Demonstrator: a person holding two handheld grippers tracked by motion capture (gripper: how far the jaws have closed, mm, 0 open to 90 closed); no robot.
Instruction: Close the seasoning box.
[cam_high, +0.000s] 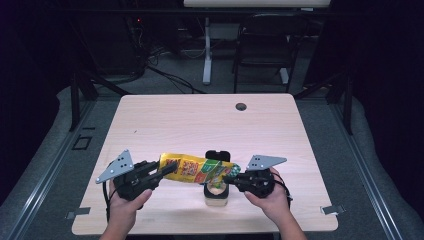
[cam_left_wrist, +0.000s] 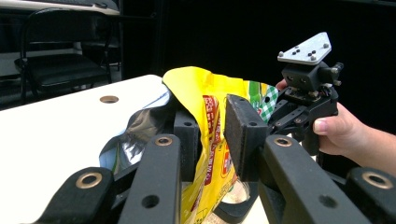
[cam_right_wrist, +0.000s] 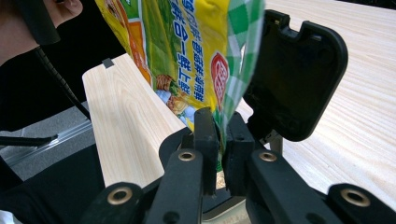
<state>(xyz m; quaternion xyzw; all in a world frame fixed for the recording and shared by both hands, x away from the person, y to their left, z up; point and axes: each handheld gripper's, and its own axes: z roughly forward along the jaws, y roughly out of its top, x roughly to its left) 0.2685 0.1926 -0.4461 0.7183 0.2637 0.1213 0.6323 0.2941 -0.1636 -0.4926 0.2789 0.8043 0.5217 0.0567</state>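
Overhead, cereal (cam_high: 216, 190) beneath bag (cam_high: 197, 169)

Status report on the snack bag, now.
Left gripper and right gripper both shut on yellow bag, held level over open container. Container lid upright behind. Nothing in the way.

A pale wooden worktop (cam_high: 165, 115) with a round cable hole (cam_high: 241, 106) near its far edge stands on grey floor (cam_high: 175, 80), while beyond it a black folding chair (cam_high: 263, 45) sits beside a white desk leg (cam_high: 207, 55).
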